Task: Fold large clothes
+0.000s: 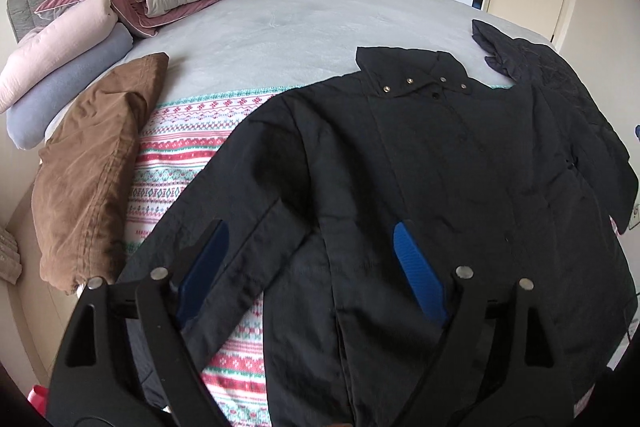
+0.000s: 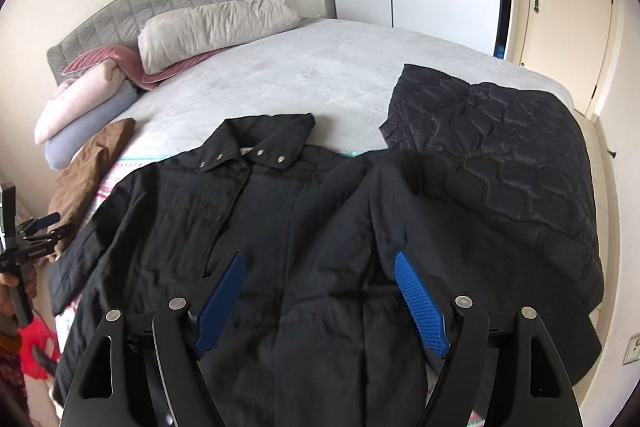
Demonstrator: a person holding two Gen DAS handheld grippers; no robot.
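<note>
Left wrist view: the black quilted jacket [image 1: 420,163] is laid front-up on the bed [image 1: 288,23], over a patterned blanket [image 1: 188,131], collar toward the pillows. Both the left claw [image 1: 308,267] and the right claw [image 2: 320,299] are spread wide above it, with nothing gripped. The jacket is judged soft, padded, fairly bulky and slightly slippery; a sleeve cuff [image 1: 256,247] or shoulder seam would be best pinched.
</note>
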